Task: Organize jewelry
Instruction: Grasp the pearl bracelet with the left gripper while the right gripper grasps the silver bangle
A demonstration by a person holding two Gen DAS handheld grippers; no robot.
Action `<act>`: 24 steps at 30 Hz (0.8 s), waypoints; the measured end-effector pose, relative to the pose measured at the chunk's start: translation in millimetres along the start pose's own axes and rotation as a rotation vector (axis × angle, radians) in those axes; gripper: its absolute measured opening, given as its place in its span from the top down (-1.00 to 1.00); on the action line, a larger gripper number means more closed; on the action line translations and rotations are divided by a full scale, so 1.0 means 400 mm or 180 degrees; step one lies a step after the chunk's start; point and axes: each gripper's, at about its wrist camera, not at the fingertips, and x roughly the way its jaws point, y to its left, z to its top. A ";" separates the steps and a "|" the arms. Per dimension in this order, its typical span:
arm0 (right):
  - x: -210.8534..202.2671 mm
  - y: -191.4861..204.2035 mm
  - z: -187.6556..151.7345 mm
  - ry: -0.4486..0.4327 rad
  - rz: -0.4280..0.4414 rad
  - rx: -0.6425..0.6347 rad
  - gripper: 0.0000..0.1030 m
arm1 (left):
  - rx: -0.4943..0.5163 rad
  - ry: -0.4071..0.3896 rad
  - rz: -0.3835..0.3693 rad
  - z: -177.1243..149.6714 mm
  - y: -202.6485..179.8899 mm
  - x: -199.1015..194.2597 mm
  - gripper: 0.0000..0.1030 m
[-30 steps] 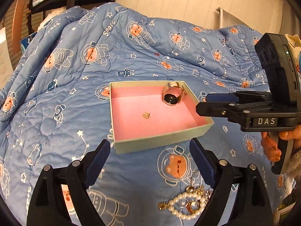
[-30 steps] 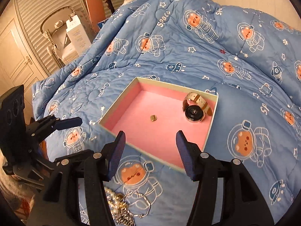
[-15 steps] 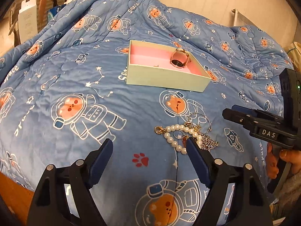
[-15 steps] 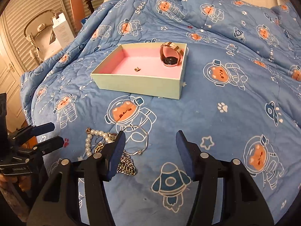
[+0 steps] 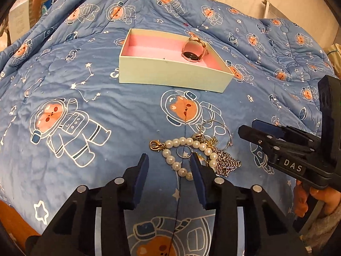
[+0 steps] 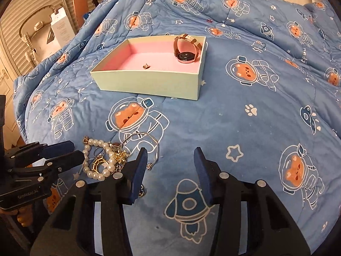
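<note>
Loosely tangled, white pearl bracelet, gold pieces and silver chain overlap.

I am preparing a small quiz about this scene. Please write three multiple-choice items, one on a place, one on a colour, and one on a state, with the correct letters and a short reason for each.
1. Where does the watch lie?
A. inside the box
B. on the quilt beside the pearls
C. between the right gripper's jaws

2. What colour is the inside of the box?
A. blue
B. pink
C. black

3. What is between the jaws of the left gripper?
A. the watch
B. a part of the pearl strand
C. the box

Answers:
1 A, the watch leans in a far corner of the box.
2 B, its floor and inner walls are pink.
3 B, the closing jaws frame the pearl strand on the quilt, and the pads do not yet press on it.
</note>
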 end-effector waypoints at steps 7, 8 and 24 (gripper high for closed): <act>0.009 0.013 0.006 0.0000 -0.0025 -0.0130 0.12 | -0.0017 0.0119 0.0075 0.000 -0.005 0.034 0.45; 0.013 0.014 0.008 0.0012 -0.0026 -0.0135 0.12 | -0.0020 0.0118 0.0097 -0.001 -0.007 0.036 0.46; 0.089 0.020 0.032 0.0263 -0.0115 -0.0118 0.30 | -0.0057 0.0170 0.0210 -0.010 -0.010 0.050 0.52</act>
